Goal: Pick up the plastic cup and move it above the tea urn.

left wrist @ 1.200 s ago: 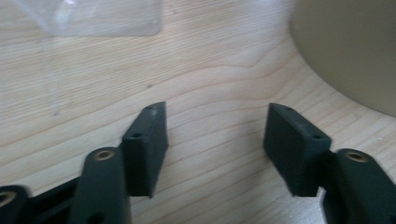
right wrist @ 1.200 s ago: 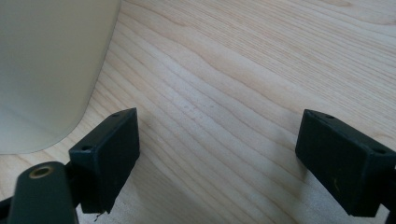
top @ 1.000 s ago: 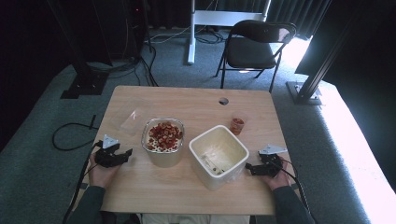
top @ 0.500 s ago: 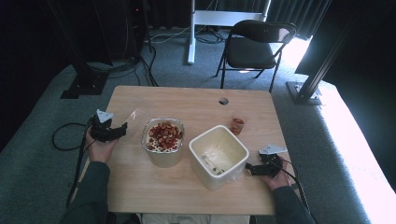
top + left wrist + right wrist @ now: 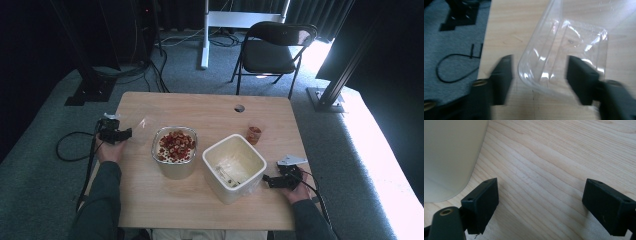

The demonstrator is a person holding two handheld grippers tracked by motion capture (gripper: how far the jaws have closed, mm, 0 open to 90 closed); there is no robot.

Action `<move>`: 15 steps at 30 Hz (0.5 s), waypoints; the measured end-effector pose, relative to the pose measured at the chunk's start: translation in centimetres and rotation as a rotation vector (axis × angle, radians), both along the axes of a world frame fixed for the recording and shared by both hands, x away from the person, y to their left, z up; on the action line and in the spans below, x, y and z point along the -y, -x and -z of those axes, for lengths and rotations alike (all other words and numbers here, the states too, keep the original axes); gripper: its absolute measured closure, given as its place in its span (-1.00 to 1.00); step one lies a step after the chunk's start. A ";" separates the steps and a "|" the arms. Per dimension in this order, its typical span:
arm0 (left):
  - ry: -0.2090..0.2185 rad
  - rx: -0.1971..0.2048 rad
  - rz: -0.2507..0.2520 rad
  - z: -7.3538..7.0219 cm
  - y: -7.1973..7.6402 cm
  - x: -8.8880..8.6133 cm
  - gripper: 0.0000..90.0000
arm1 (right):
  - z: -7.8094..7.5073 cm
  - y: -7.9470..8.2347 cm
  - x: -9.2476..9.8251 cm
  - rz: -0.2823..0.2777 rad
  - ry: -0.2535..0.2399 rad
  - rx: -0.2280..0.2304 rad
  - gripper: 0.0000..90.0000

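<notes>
While the wooden table point(image 5: 200, 112) carries a white bin point(image 5: 233, 167) and a bowl of red pieces point(image 5: 175, 151), a clear plastic lid point(image 5: 564, 52) lies near its left edge. The left gripper point(image 5: 539, 72) has just been closing, its jaws apart either side of the lid's corner without pressing it. The right gripper point(image 5: 540, 202) rests wide open beside the bin.

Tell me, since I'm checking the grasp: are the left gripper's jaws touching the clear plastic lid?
Apart. In the left gripper view, the left gripper straddles the clear plastic lid, with wood visible between each jaw and its edge.
</notes>
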State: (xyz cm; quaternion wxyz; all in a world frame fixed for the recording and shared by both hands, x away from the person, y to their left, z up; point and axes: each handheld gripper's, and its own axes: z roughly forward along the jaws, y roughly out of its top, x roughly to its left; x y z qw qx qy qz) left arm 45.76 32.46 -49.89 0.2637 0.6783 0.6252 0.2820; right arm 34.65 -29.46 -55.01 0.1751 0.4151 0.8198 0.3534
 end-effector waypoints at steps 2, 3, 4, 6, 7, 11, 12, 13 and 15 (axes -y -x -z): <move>0.004 0.011 -0.005 0.0 0.4 -0.3 0.31 | 0.0 0.0 0.0 0.000 0.000 0.000 -0.71; -0.007 0.017 -0.016 0.0 0.5 -0.5 0.39 | 0.0 0.0 0.0 0.000 0.000 0.000 -0.71; -0.010 0.015 -0.024 0.0 0.6 -0.7 0.45 | 0.0 0.0 0.0 0.000 0.000 0.000 -0.71; -0.004 0.027 -0.035 -0.1 0.9 -1.0 0.54 | 0.0 0.0 0.0 0.000 0.000 0.000 -0.71; -0.002 0.028 -0.036 -0.1 1.0 -1.1 0.59 | 0.0 0.0 0.0 0.000 0.000 0.000 -0.71; 0.014 0.032 -0.030 -0.2 1.3 -1.5 0.63 | 0.0 0.0 0.0 0.000 0.000 0.000 -0.71; 0.017 0.033 -0.029 -0.3 1.3 -1.5 0.64 | 0.0 0.0 0.0 0.000 0.000 0.000 -0.71; 0.020 0.036 -0.028 -0.3 1.3 -1.5 0.65 | 0.0 0.0 0.0 0.000 0.000 0.000 -0.71; 0.021 0.052 -0.027 -0.5 1.4 -1.4 0.66 | 0.0 0.0 0.0 0.000 0.000 0.000 -0.71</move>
